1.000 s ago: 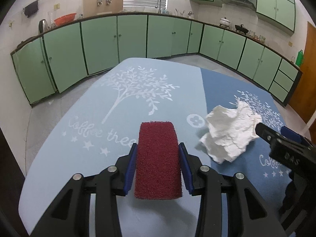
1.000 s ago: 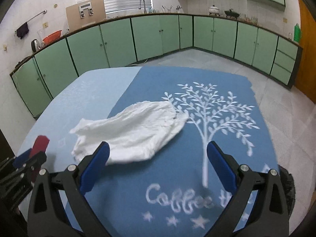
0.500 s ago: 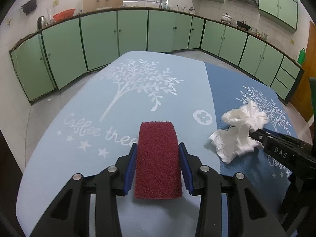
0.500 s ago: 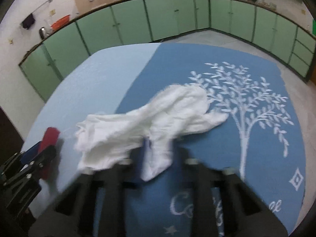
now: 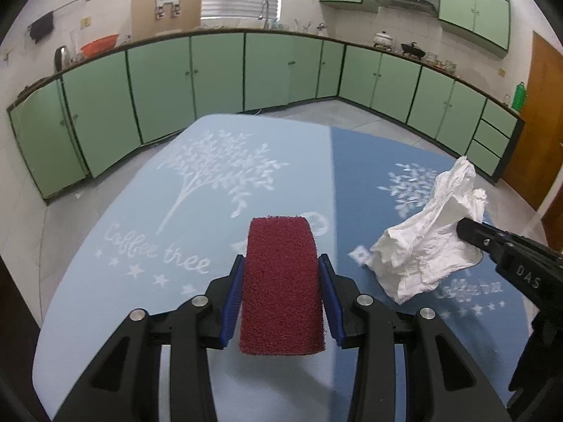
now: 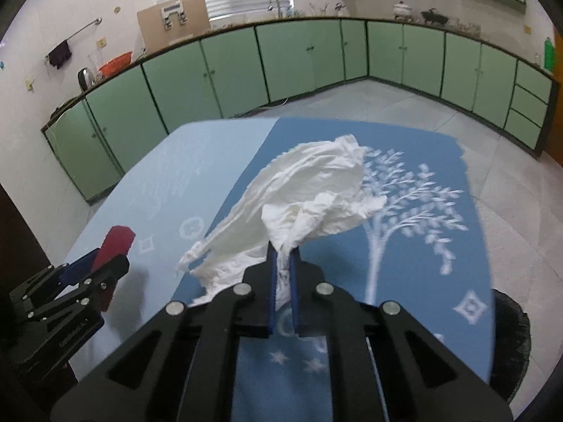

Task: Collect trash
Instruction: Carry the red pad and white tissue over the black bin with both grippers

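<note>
Right gripper pinches the crumpled tissue above the blue table; left gripper clamps a red scrubbing pad.

The right gripper [image 6: 283,263] has its blue pads pressed nearly together on a fold of the white tissue [image 6: 299,197], which billows up and out toward 12 o'clock, hiding part of the tree print on the tablecloth [image 6: 404,281]. In the left wrist view the tissue [image 5: 429,242] hangs at 3 o'clock, clear of the cloth except perhaps its lowest corner. The left gripper [image 5: 280,299] holds a dark red scrubbing pad [image 5: 280,281] between half-spread jaws, at 9 o'clock of the right one. Green cabinets [image 5: 211,77] ring the room from 9 to 3 o'clock; a dark round bin [image 6: 510,344] sits at 4 o'clock beside the table.
</note>
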The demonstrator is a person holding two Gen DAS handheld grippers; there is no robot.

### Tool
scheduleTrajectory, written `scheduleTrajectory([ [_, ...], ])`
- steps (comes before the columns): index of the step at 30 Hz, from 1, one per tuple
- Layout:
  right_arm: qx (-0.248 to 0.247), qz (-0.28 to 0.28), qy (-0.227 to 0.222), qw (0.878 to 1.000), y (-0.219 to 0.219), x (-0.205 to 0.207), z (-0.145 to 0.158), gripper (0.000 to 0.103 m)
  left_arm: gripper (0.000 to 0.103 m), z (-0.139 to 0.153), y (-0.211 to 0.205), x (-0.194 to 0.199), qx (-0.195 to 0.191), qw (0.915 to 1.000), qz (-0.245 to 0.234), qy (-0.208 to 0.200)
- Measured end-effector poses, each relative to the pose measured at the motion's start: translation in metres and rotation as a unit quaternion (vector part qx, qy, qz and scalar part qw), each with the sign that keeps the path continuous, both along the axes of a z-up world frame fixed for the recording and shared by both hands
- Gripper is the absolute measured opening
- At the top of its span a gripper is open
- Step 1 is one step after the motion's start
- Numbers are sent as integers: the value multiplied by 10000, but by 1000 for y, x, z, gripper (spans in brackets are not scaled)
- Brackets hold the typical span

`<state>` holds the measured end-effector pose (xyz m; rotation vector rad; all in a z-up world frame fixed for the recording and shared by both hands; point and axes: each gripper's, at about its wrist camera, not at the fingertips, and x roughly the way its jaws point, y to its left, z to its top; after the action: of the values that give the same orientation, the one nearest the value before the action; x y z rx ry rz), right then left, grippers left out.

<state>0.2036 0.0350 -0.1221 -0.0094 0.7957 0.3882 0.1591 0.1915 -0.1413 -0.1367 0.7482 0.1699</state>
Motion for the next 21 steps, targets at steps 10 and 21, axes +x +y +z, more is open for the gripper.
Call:
scheduleTrajectory([
  [10,54,-468,-331,9983,-69,-29,36,6,41,26,-61,0,9,9976,-640,-272],
  [21,-16,-1297,-550,9900,-168,-58,50,6,41,43,-151,2,-73,9871,-1521,-499],
])
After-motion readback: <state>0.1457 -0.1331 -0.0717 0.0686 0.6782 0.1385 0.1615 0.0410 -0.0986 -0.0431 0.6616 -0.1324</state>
